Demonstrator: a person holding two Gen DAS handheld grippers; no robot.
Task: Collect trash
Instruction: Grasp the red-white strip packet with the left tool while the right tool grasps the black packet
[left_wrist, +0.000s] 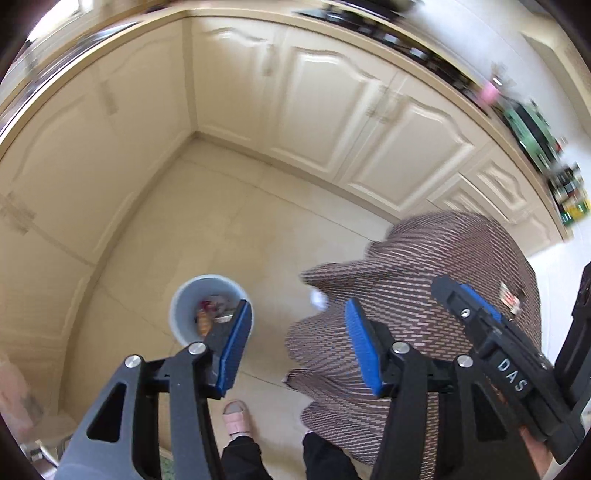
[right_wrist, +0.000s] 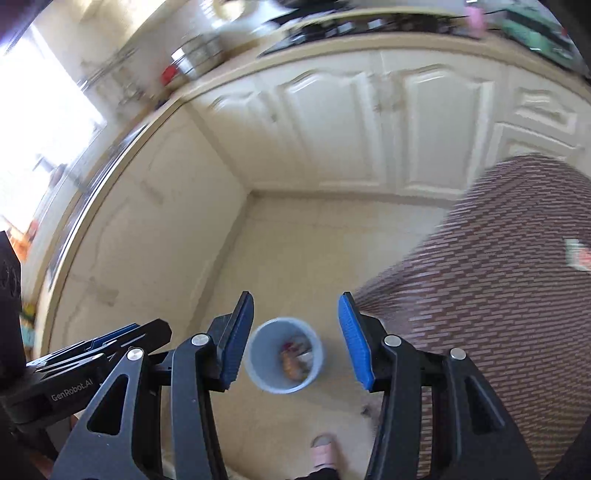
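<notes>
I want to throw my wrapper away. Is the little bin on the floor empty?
No, not empty. The grey bin stands upright on the floor and has some colourful trash at the bottom, seen from both views. It is far from full.

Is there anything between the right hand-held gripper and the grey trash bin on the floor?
Nothing visible. In the right wrist view the right hand-held gripper is open and empty, with the bin showing through the gap. The table's patterned cloth lies to the right, and a slipper is nearer the person.

I see the pale blue bin (right_wrist: 283, 355) upright on the floor near the cabinet corner (right_wrist: 248, 192), trash (right_wrist: 295, 358) inside.
</notes>
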